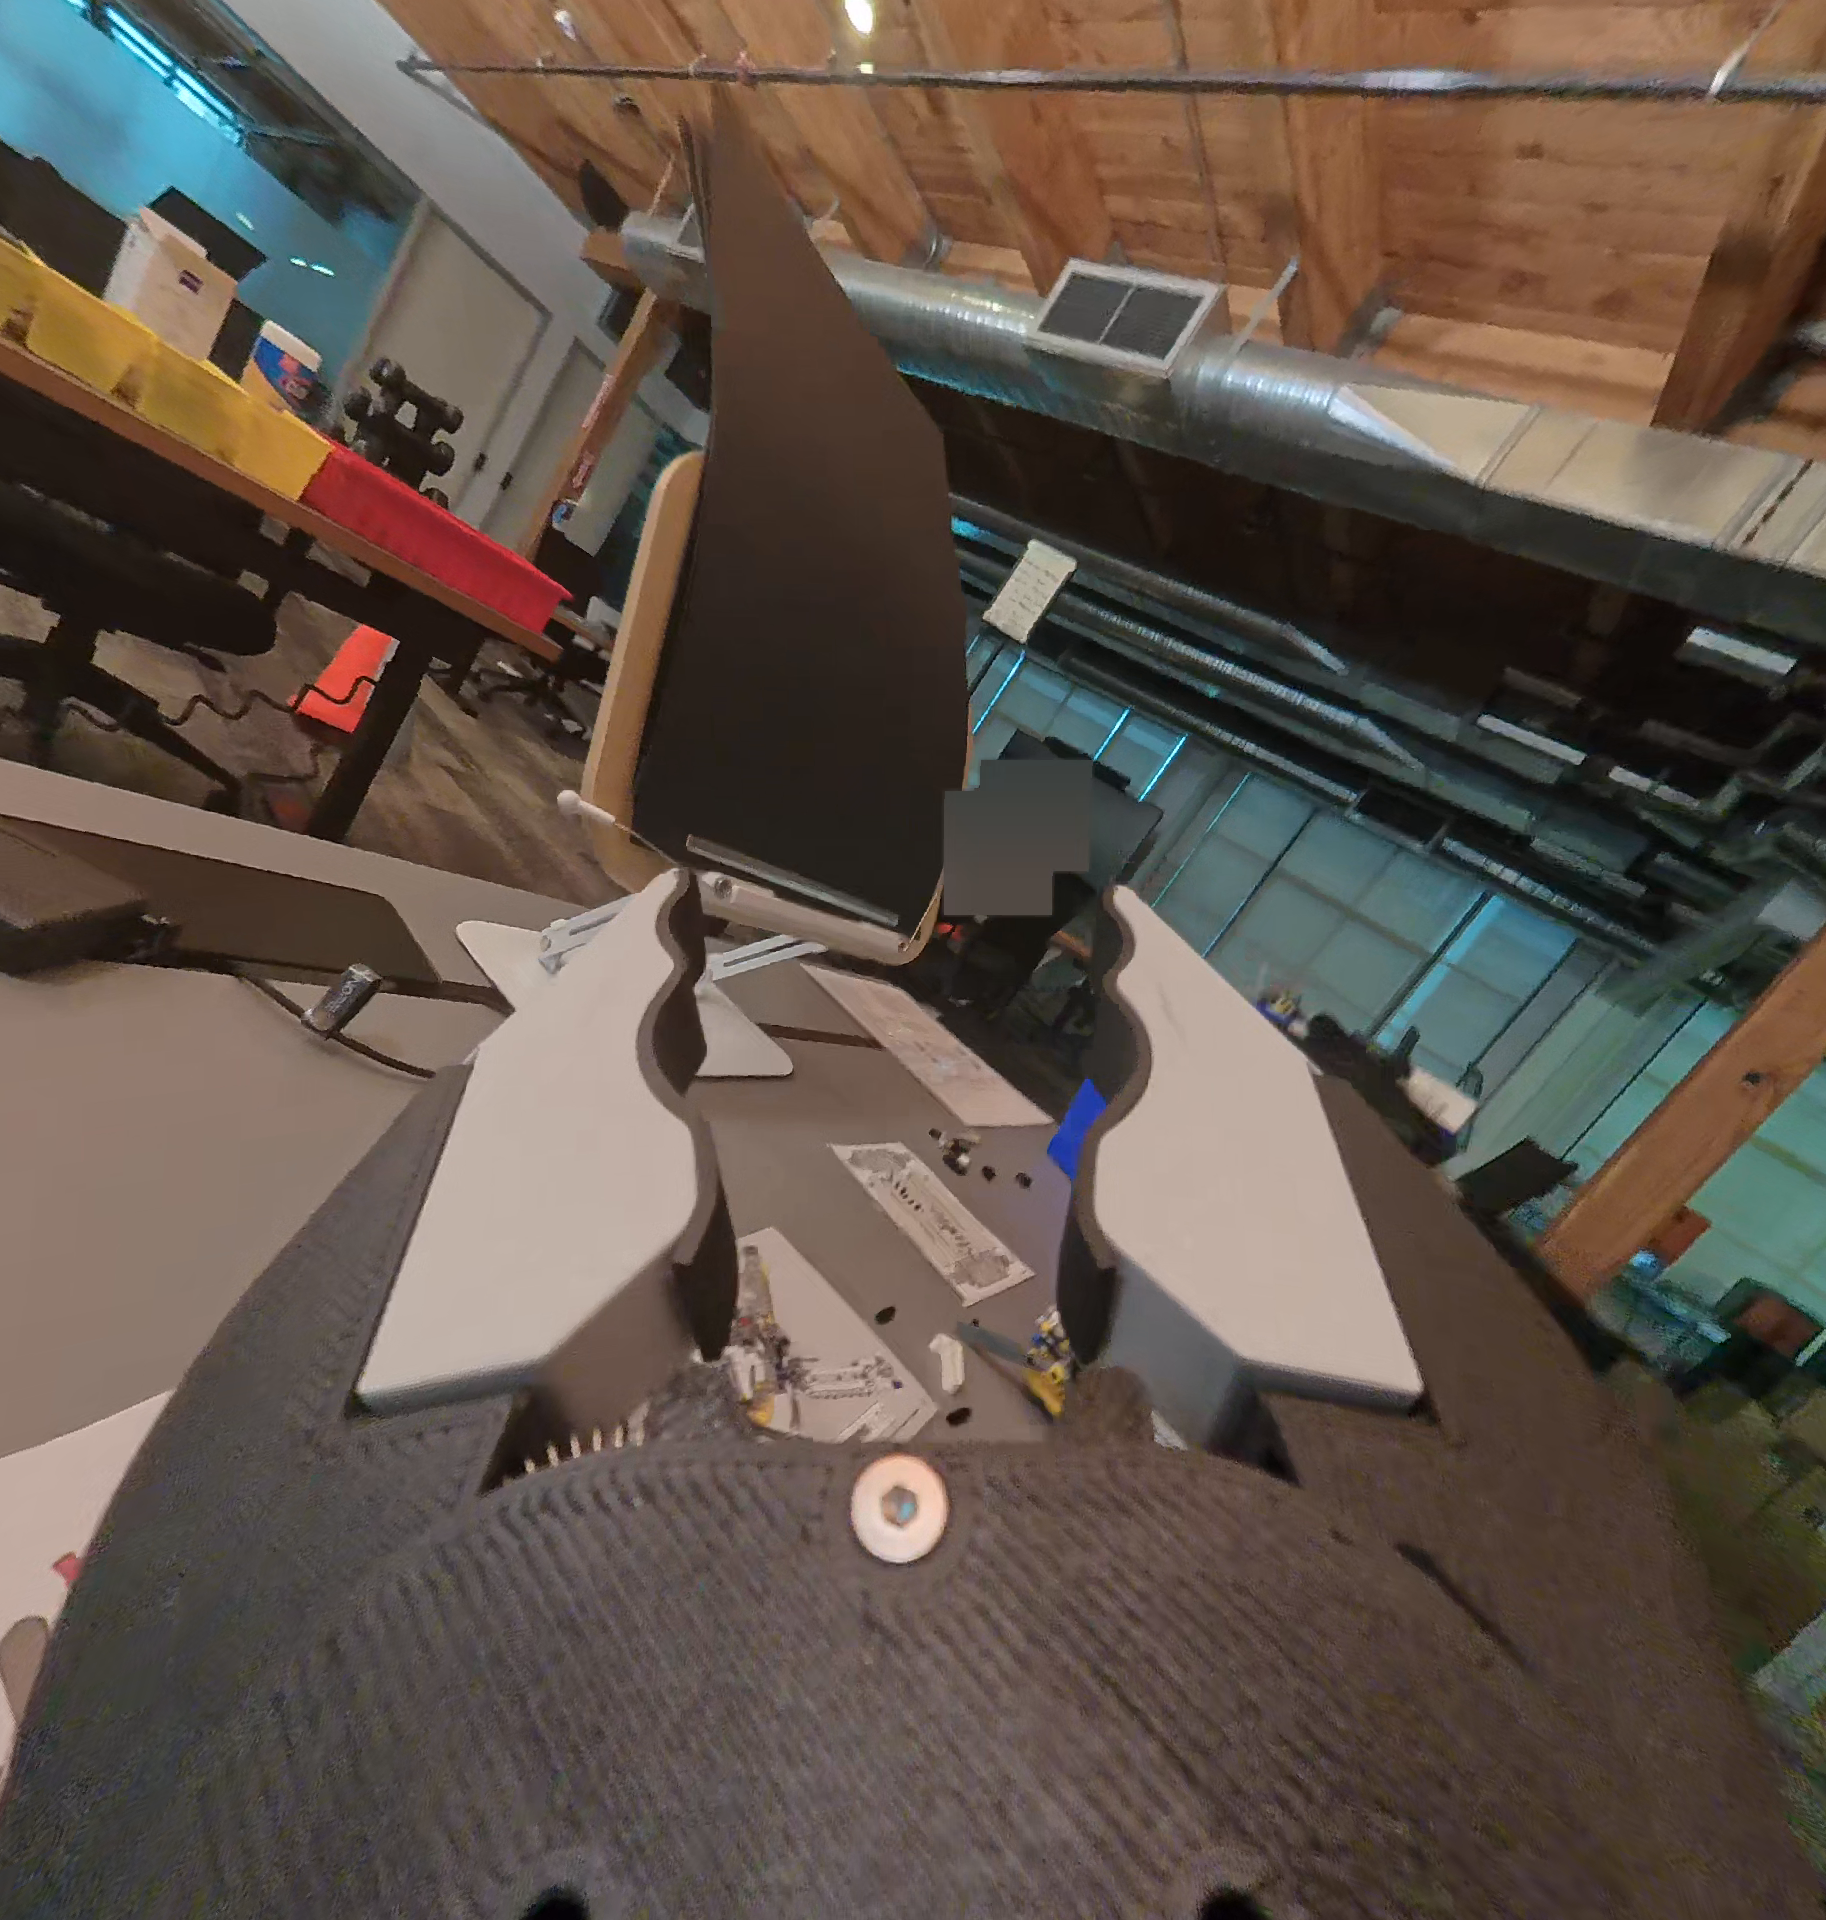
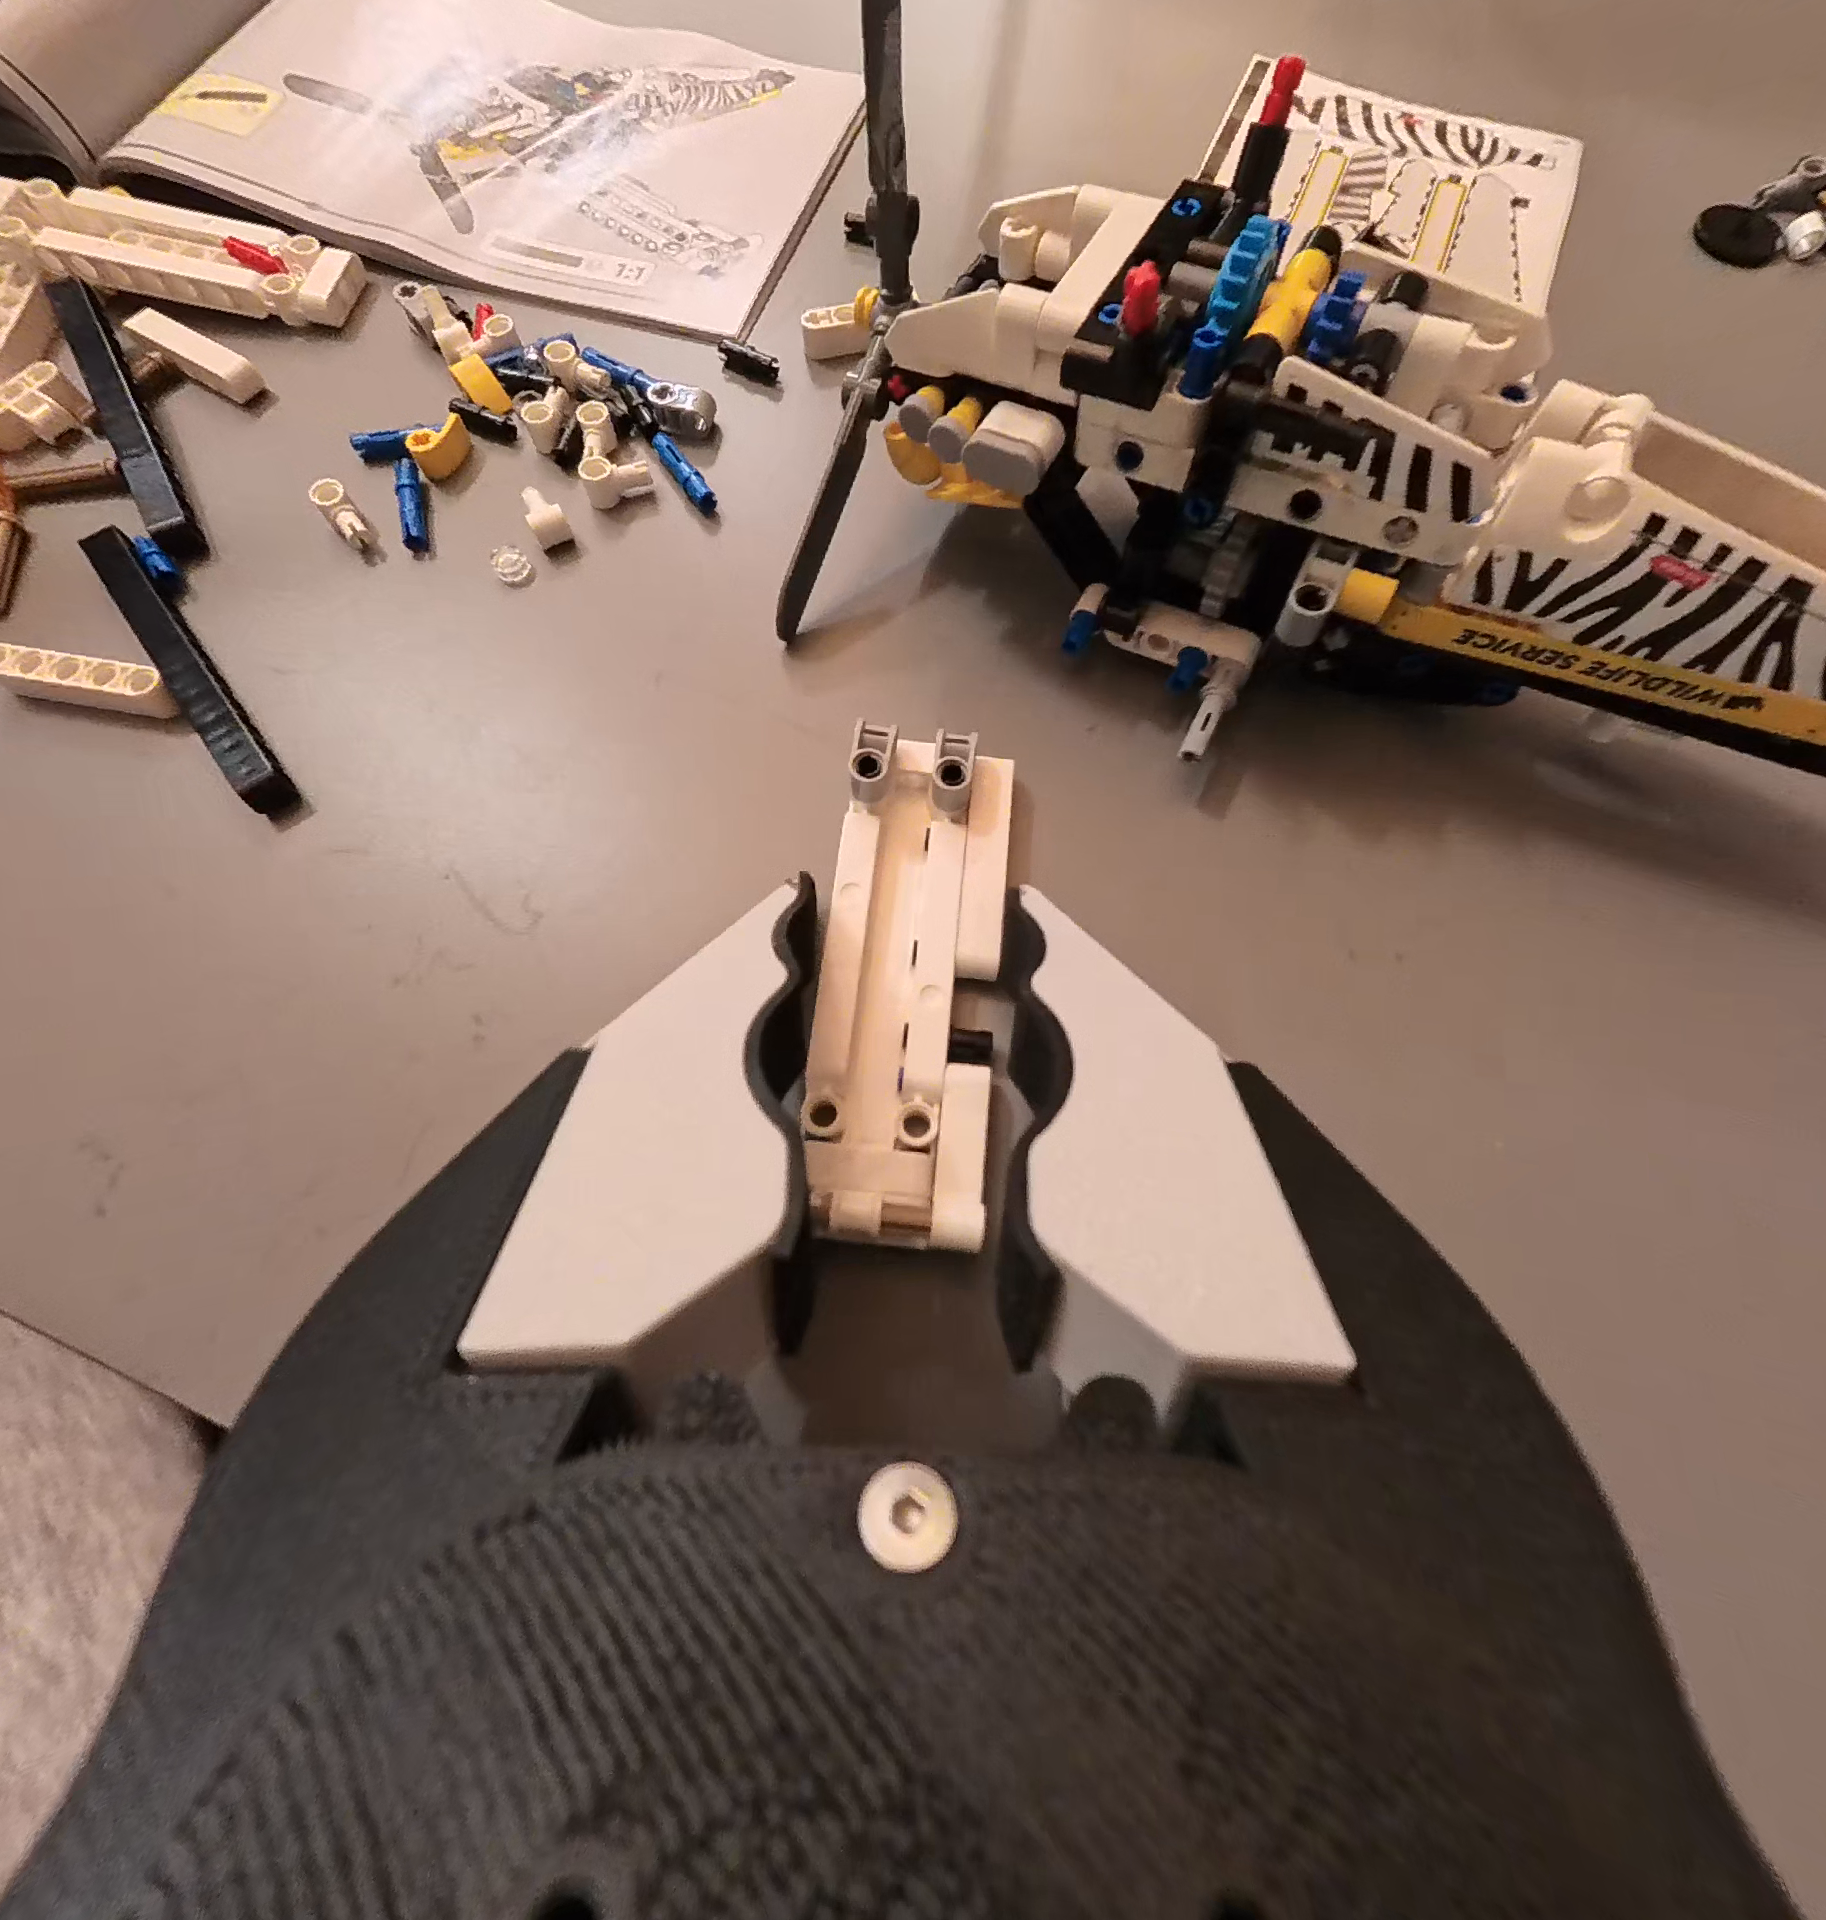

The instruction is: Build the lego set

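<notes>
My right gripper [image 2: 914, 914] is shut on a white lego sub-assembly [image 2: 914, 987] with two grey connectors at its far end, held above the grey table [image 2: 473, 935]. The half-built lego plane [image 2: 1252, 416], white with zebra stripes, a yellow band and a dark propeller [image 2: 867, 343], lies at the upper right. Loose lego pieces [image 2: 535, 416] lie at the upper left, with white and black beams [image 2: 140, 312] beside them. My left gripper [image 1: 893, 935] is open and empty, raised and tilted up toward the room. Small lego parts [image 1: 1044, 1351] show far below it.
An open instruction booklet [image 2: 493, 135] lies at the back left and a sticker sheet [image 2: 1408, 166] behind the plane. Small black parts [image 2: 1782, 208] lie at the far right. In the left wrist view a tablet on a stand [image 1: 805, 623] rises ahead, with paper sheets [image 1: 930, 1216] on the table. My hands' fingertips stand some 45 cm from each other. The left gripper is farther from the half-built lego plane [image 2: 1252, 416], some 40 cm, than the right, some 8 cm.
</notes>
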Action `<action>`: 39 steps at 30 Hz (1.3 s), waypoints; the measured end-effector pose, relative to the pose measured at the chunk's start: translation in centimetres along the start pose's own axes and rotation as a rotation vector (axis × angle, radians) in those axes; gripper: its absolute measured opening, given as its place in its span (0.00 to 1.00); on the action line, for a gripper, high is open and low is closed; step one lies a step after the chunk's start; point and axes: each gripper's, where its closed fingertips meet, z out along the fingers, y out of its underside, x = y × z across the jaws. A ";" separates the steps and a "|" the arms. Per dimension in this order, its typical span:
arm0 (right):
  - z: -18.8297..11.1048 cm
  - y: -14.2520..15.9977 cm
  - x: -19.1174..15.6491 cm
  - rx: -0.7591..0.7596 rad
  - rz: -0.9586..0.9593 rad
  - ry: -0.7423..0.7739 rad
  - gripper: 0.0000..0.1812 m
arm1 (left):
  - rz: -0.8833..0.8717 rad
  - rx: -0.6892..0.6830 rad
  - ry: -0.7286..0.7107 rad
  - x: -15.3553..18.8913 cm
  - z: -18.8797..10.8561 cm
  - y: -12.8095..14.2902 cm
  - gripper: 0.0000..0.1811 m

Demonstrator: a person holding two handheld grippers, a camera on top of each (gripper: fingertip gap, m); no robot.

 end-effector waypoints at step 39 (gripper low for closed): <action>0.2 -0.4 0.7 -0.047 0.020 -0.002 0.29 | -0.055 -0.027 -0.045 -2.6 2.4 4.3 0.36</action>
